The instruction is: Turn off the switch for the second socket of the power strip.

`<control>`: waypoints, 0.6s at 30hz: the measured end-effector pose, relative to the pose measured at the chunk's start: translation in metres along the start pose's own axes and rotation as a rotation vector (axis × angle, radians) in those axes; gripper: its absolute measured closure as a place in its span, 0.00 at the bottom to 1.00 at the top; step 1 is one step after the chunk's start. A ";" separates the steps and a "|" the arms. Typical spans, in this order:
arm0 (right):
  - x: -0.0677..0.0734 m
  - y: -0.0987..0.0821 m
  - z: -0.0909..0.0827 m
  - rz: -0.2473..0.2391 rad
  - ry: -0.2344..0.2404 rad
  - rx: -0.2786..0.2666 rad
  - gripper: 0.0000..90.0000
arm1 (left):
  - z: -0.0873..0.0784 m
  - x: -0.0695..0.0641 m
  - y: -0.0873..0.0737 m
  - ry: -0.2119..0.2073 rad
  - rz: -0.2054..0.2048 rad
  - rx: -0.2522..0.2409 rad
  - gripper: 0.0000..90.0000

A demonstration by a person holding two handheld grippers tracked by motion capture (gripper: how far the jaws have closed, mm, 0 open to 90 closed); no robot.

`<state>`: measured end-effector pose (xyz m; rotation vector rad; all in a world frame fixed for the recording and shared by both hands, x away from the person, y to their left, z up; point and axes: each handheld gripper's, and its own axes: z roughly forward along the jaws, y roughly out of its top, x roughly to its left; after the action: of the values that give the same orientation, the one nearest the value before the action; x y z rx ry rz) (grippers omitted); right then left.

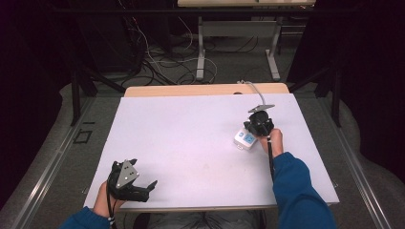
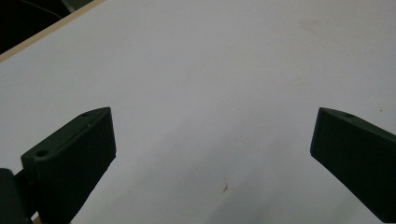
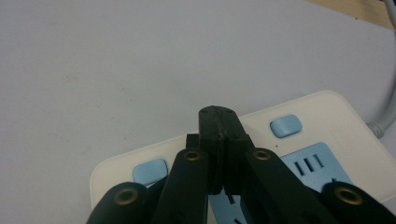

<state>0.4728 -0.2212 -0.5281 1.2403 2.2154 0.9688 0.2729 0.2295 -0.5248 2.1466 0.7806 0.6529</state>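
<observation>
The right tongs (image 3: 219, 140), closed on nothing, press down on a white power strip (image 1: 244, 139) directly beneath them. The left tongs (image 1: 143, 188) rest open (well apart, on the counter (image 1: 191, 143)). Pushing off-centre could skid the strip sideways.

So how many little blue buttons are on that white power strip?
2 show on the power strip: one button near its far edge, another at its left end. The gripper may hide more.

Blue sleeves (image 1: 298, 191), black grippers (image 1: 260, 125)
</observation>
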 end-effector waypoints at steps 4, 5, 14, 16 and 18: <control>0.001 0.002 -0.004 -0.007 -0.001 -0.023 0.97 | 0.000 0.000 0.000 0.002 0.002 0.000 0.00; 0.001 0.002 -0.005 -0.002 -0.003 -0.025 0.94 | 0.000 0.000 0.000 -0.001 0.001 -0.001 0.00; 0.005 0.005 -0.017 -0.015 0.044 -0.040 0.57 | -0.001 0.000 0.000 0.005 0.001 -0.001 0.00; 0.006 0.005 -0.019 -0.010 0.060 -0.032 0.48 | -0.001 0.001 0.000 0.011 0.012 -0.001 0.00; 0.008 0.005 -0.023 -0.006 0.073 -0.034 0.39 | -0.001 0.001 0.000 0.011 0.009 -0.003 0.00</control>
<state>0.4572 -0.2209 -0.5092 1.2011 2.2464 1.0611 0.2727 0.2305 -0.5240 2.1470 0.7756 0.6710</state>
